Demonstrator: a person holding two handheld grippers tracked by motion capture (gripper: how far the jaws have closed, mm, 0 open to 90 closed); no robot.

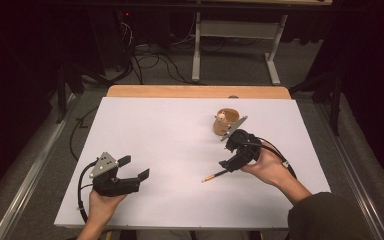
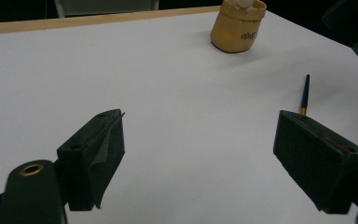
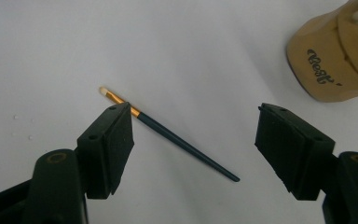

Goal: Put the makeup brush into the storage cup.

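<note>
Brush: you have a dark teal-blue handle, a gold-orange ferrule and a pale cream tip.
Pot: your holder is tan, like light wood, with dark curly lettering on its side; the things standing in it look whitish.
Table: you work on a plain white top with no pattern; its far edge is a light wood strip.
Right gripper: yours is matt black, with a grey plate on top and a black cable.
Left gripper: yours is black too, with a grey three-cornered plate; a brass-coloured ring sits near one jaw.
Sleeve: yours is dark olive-grey.
Floor: grey around your table, crossed by black cables.
</note>
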